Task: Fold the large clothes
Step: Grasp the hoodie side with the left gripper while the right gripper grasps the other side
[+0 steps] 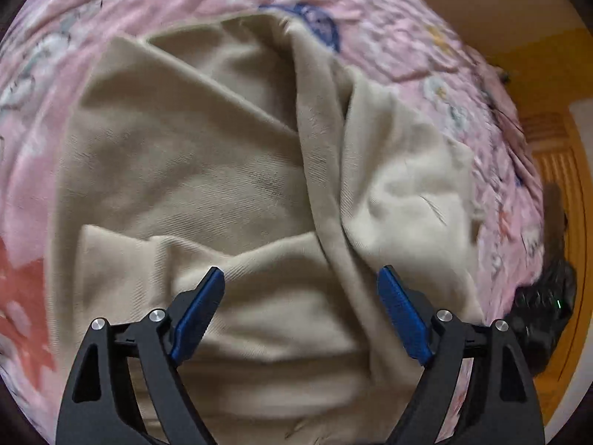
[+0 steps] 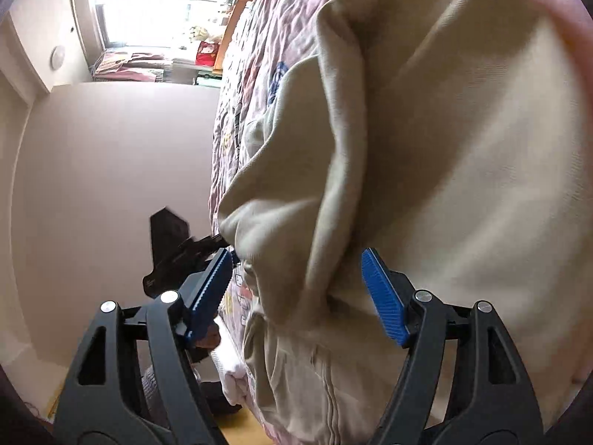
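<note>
A: Two views logged. Left wrist view: left gripper (image 1: 301, 278) spread wide, blue pads (image 1: 198, 315) well apart, nothing between them. It hangs above the beige garment (image 1: 207, 155), which fills the centre of the frame on a pink floral bedspread (image 1: 407, 33).

B: Garment layout?

A: Crumpled, partly doubled over. One thick fold ridge runs from about 12 o'clock down toward 5 o'clock. A flatter flap lies at 7 o'clock, just ahead of the left pad. A paler panel sits at 3 o'clock. Bedspread shows around the cloth from 8 o'clock through 12 to 4 o'clock. A dark object (image 1: 548, 296) sits off the bed edge at 4 o'clock; cannot identify it. Image is slightly blurred.

B: Right side?

A: Right wrist view is rolled sideways, with the bed running up the frame. Right gripper (image 2: 296, 270) also wide open, holding nothing. The beige garment (image 2: 463, 148) fills 12 through 5 o'clock, and a bunched fold of it hangs down between the blue pads (image 2: 383, 296); cannot tell whether it touches either one. Bedspread (image 2: 252, 55) visible at 12 o'clock. A black gripper part (image 2: 170, 248) shows at 9 o'clock, beside the cloth's lower corner. A bright window (image 2: 148, 0) sits at 11 o'clock, a plain wall (image 2: 111, 155) at 9 o'clock.
</note>
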